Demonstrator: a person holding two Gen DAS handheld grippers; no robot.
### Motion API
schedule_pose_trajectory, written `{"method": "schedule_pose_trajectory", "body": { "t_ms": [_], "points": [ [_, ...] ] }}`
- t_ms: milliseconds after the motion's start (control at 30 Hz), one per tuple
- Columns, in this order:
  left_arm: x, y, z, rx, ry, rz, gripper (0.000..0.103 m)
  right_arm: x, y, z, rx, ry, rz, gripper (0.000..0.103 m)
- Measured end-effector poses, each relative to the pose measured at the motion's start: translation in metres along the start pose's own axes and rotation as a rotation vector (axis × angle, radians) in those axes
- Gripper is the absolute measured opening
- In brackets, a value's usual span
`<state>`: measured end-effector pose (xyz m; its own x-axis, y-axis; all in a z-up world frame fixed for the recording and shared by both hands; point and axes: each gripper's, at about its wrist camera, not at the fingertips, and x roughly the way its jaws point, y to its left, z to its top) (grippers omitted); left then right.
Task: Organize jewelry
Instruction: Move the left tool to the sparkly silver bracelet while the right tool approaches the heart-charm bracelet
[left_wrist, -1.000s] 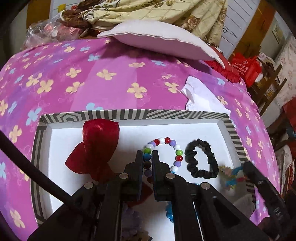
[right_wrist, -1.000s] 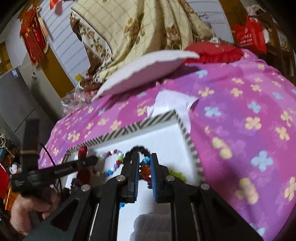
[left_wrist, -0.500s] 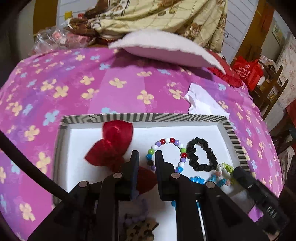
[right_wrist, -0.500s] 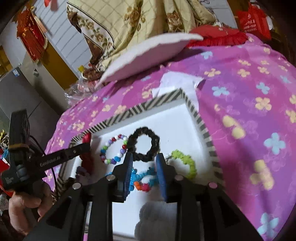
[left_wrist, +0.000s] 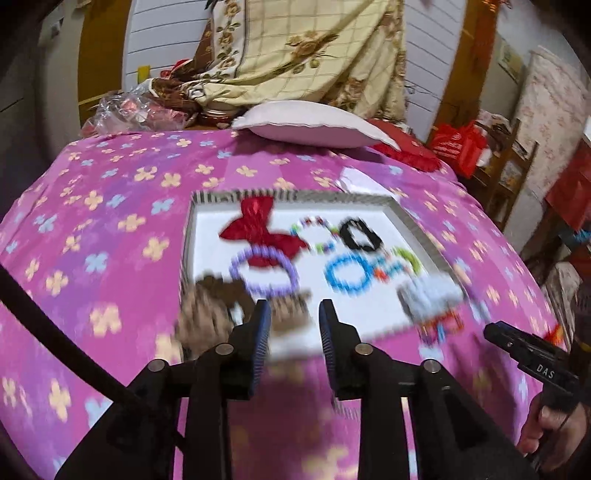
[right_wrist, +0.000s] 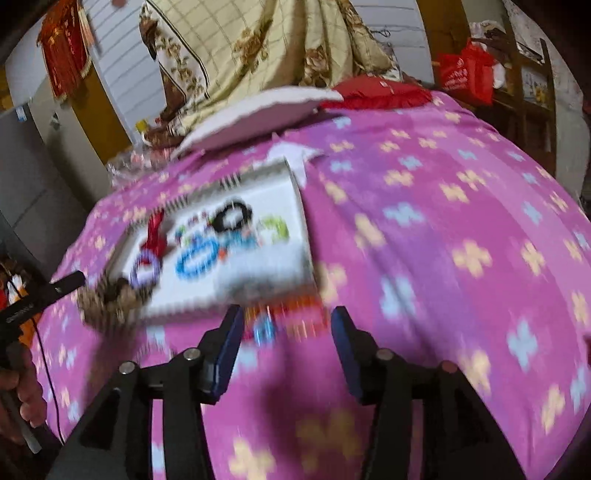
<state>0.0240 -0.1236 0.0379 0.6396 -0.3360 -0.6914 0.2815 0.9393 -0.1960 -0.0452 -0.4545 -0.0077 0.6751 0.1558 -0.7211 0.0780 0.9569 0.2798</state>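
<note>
Both grippers have pulled back from the tray since the earlier frames, and both have spread their jaws – nothing held in either. Left gripper (left_wrist: 291, 314) hovers at the tray's (left_wrist: 186, 236) 6 o'clock edge, fingers apart, empty. Right gripper (right_wrist: 286, 325) is open wide over the pink floral bedspread (right_wrist: 443, 240), just off the tray's near corner, empty too.

Heavy motion blur in both views. Jewelry sits inside the striped-rim white tray: red bow (left_wrist: 260, 229) at 11 o'clock, black scrunchie (left_wrist: 360, 234) at 1 o'clock, multicolour bead bracelet (left_wrist: 314, 232) between them. Purple bead bracelet (left_wrist: 264, 273) lies just below the bow, overlapping it; blue bead bracelet (left_wrist: 349, 273) at centre-right, green piece (left_wrist: 412, 258) at 3 o'clock. Brown blurred item (left_wrist: 214, 295) sits at the 7 o'clock corner – type unclear. Grey blurred item (left_wrist: 428, 295) at the 5 o'clock corner, small coloured pieces beside it on the bedspread.

White pillow (left_wrist: 310, 123) lies at 12 o'clock, well beyond the tray.
</note>
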Motion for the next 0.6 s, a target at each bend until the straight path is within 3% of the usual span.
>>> {"method": "schedule_pose_trajectory", "body": {
  "t_ms": [67, 167, 233, 400, 600],
  "points": [
    [-0.002, -0.005, -0.023, 0.014, 0.001, -0.001, 0.024, -0.006, 0.0, -0.017, -0.009, 0.015, -0.002, 0.064],
    [0.007, -0.009, -0.053, 0.028, 0.008, 0.044, 0.024, -0.003, 0.0, -0.038, -0.035, 0.06, -0.027, 0.065],
    [0.017, -0.016, -0.064, 0.077, 0.046, 0.098, 0.024, 0.007, 0.003, -0.044, -0.048, 0.092, -0.042, 0.065],
    [0.028, -0.017, -0.073, 0.078, 0.082, 0.1, 0.025, 0.014, 0.014, -0.044, -0.095, 0.076, -0.08, 0.069],
    [0.03, -0.009, -0.074, 0.015, 0.097, 0.061, 0.045, 0.019, 0.022, -0.044, -0.119, 0.07, -0.087, 0.082]
  ]
}}
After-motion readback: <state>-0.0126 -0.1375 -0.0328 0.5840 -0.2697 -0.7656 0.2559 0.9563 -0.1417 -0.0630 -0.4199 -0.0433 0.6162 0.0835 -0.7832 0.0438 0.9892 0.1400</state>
